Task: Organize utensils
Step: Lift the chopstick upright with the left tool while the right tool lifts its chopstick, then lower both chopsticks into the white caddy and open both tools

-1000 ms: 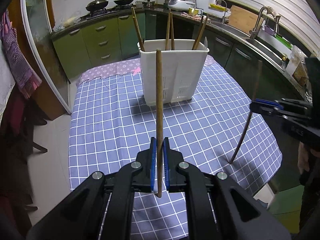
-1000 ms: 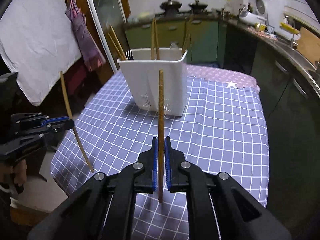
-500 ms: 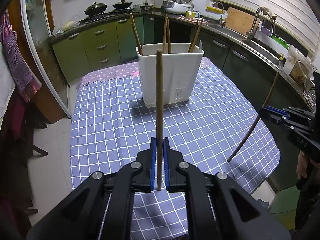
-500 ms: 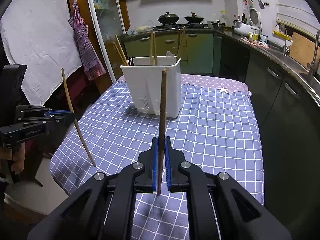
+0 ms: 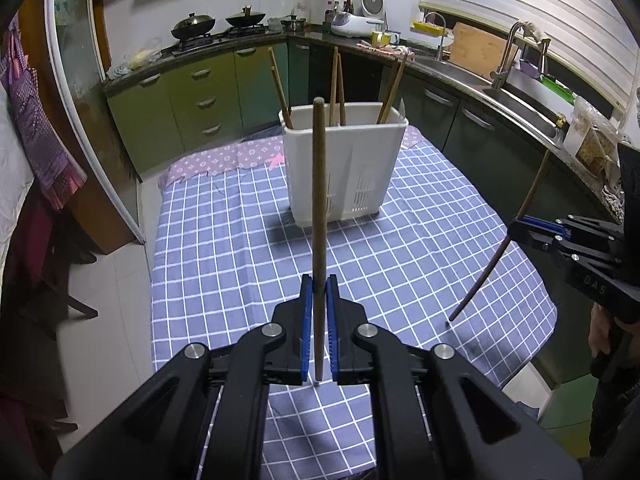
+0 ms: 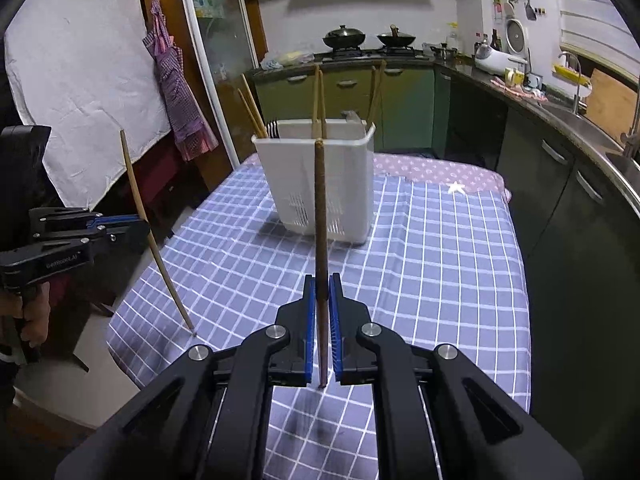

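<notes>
- A blue checked tablecloth (image 5: 224, 248) covers the table, white utensil holder (image 5: 344, 168) on it.
- Green kitchen cabinets (image 5: 192, 100) stand behind.
- Left gripper (image 5: 319, 292) clamps one chopstick (image 5: 319, 200); right gripper (image 6: 321, 292) clamps another chopstick (image 6: 320, 208).

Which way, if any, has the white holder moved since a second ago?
No. The white holder sits at the same spot on the checked cloth, by the pink strip.

Two lidded woks (image 5: 218, 24) sat on the green cabinets (image 5: 192, 100) (far wall); a purple checked apron (image 6: 176, 92) hung left of them.
</notes>
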The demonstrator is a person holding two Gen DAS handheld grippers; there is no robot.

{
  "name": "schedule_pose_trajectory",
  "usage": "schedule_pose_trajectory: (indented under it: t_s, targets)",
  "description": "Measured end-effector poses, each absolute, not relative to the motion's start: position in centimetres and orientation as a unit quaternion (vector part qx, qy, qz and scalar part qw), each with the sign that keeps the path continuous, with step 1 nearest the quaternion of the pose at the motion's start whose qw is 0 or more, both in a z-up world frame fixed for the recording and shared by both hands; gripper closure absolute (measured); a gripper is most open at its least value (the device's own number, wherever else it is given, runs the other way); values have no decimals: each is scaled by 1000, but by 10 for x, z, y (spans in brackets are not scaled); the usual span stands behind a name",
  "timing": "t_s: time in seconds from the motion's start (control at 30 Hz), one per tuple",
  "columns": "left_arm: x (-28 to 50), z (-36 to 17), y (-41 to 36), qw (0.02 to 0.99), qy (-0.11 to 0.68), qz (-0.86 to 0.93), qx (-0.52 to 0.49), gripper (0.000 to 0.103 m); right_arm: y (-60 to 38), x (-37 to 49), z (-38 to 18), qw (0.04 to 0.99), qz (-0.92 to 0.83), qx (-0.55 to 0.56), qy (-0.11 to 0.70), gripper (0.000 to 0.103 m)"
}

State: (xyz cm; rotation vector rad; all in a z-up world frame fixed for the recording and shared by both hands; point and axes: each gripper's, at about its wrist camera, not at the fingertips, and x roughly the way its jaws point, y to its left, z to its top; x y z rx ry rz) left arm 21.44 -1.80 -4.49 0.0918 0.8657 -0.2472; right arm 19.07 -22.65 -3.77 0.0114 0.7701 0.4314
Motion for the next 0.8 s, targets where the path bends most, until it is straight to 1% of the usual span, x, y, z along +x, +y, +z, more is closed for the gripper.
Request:
schedule_pose_trajectory:
  t_s: [0.1,0.2,0.4,0.57,0.67,0.8]
  targets:
    - [219,-30,-19,901,414,-126,40,96,-224,195,-18,911,213,3,352,95]
    - [227,-7,-24,909,394,-128,43,96,-220,200,14,923,217,0,318,95]
    - [252,63,-36,939,313,-140,37,96,-216,218,86,946,226,10,233,95]
    - [282,104,-51,957,246,-150,28,96,-207,246,123,956,223,18,189,95]
    - [307,107,-61,961,232,-144,31,96,-203,267,127,959,216,21,182,96]
    - [342,83,-71,962,240,-128,37,96,-198,306,115,959,206,31,194,96]
